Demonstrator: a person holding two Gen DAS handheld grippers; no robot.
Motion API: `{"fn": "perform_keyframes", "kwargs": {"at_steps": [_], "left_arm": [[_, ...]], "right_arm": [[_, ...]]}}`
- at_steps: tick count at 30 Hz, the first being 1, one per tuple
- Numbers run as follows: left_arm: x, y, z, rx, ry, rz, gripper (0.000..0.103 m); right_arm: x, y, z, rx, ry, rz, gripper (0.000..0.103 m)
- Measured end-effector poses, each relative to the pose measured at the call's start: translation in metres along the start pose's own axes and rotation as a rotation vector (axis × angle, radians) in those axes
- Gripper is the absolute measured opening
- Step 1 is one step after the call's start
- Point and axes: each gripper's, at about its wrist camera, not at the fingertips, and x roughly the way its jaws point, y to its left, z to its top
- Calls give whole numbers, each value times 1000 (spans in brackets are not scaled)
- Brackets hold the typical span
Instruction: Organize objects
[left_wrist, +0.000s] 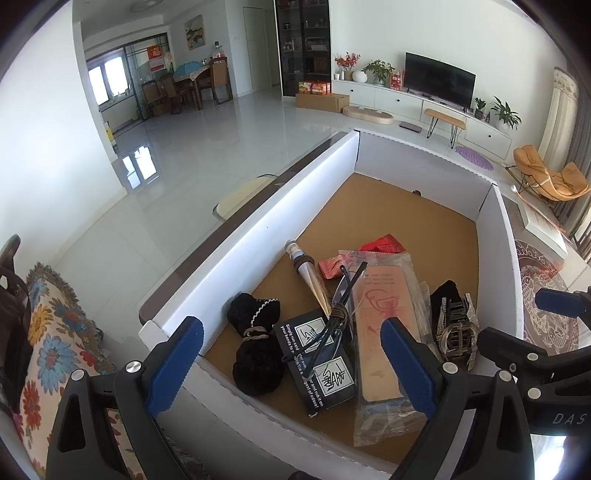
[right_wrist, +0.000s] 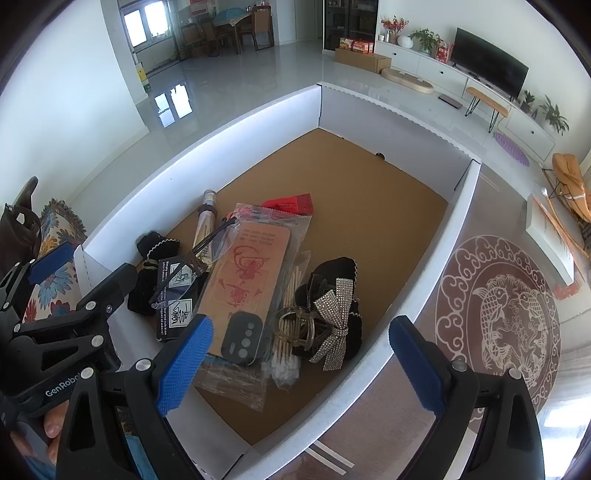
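Hovering over a white-walled cardboard box with a brown floor, both grippers hold nothing; left gripper jaws spread wide, blue pads either side of the pile; right gripper jaws likewise wide apart, one pad above the box's near corner, the other outside its right wall over the worktop; that surface carries a round fish pattern.

All loose items sit bunched at the near-left end of the box; far half of the floor bare; a clear bag holding a tan phone case with red drawing lies in the middle, dark camera cutout toward the camera; black printed box just left of it, clear glasses with dark arms resting across both; black velvet pouch tied with cord beside the left wall, touching the black box; a silver tube with clear cap lying behind, angled toward the left wall; red sachet behind the bag, partly under it; bagged cotton swabs right of the phone case; a clear hair claw and a rhinestone bow lying on a second black pouch at the right of the pile.

Floral cushion outside the box on the left; a fingertip shows at the lower left of the right wrist view.
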Motion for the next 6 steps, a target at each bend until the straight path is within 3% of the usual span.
{"fn": "perform_keyframes", "kwargs": {"at_steps": [6], "left_arm": [[-9,0,-3,-3,-58,19,98]], "right_arm": [[0,-2,-2,2,-5,2,96]]}}
